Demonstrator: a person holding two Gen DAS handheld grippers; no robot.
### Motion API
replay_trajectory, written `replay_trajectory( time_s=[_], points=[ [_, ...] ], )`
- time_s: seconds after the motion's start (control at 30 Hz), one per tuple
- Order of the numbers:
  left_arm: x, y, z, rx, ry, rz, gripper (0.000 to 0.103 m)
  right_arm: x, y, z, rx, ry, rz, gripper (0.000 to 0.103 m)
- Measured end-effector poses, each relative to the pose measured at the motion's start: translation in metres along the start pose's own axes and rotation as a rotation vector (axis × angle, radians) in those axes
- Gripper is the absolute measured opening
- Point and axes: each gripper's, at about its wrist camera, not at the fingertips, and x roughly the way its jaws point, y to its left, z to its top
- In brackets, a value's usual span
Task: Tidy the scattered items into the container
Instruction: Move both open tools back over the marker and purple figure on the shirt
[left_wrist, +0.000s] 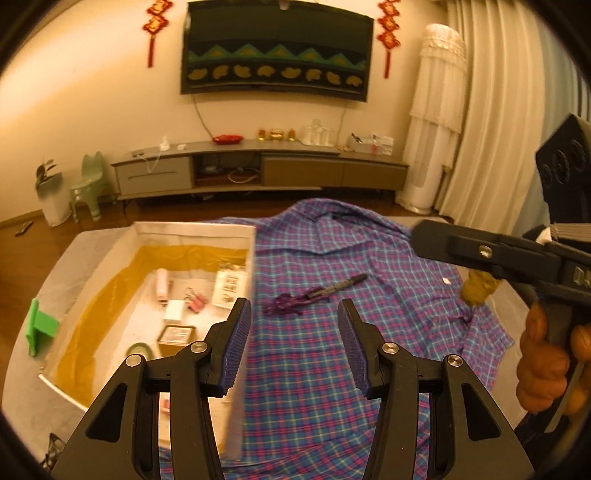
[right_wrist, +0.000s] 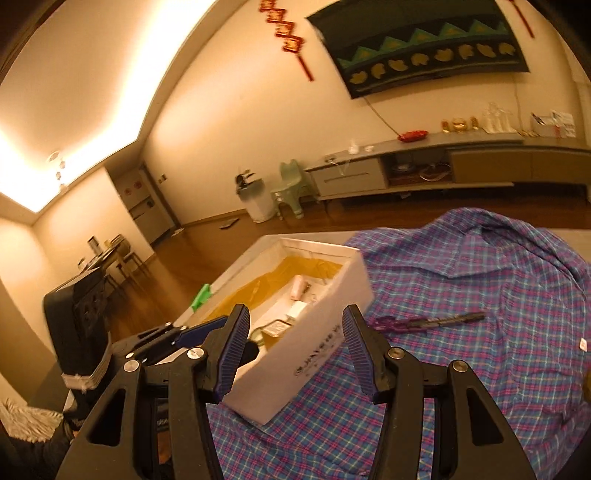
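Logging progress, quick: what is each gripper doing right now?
Left gripper: open, holding nothing.
Right gripper: open, holding nothing.

A patterned cloth (left_wrist: 275, 51) is hung above a long low cabinet (left_wrist: 258, 168); a green stool (left_wrist: 88, 184) is set beside it.

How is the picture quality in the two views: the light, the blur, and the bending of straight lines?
Left wrist view: warm yellow light, dark fisheye corners; the white box and its contents look motion-smeared, the wall hanging bows. Right wrist view: strong glare from the ceiling light strip, the whole room tilted and curved; the pen on the plaid shirt is slightly soft.
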Motion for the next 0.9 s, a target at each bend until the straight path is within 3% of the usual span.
replay_trajectory(
  time_s=[0.3,0.43,0.6,0.73,0.9],
  points=[
    [0.049,-0.04,-0.01,0.062,0.097,-0.024,0.052,0.026,-0.048,-0.014,0.02,0.069,-0.164,0.054],
    [0.07,-0.047,-0.018,0.067,0.148,-0.016,0.052,0.031,-0.092,-0.012,0.057,0.075,-0.264,0.054],
    [0.098,-0.04,-0.02,0.01,0.216,-0.048,0.052,0.056,-0.149,-0.019,0.101,0.171,-0.36,0.054],
    [0.116,-0.036,-0.018,-0.013,0.237,-0.05,0.052,0.083,-0.166,-0.025,0.047,0.247,-0.39,0.054],
    [0.143,-0.033,-0.019,-0.026,0.282,-0.046,0.052,0.124,-0.16,-0.028,-0.152,0.333,-0.394,0.054]
  ],
)
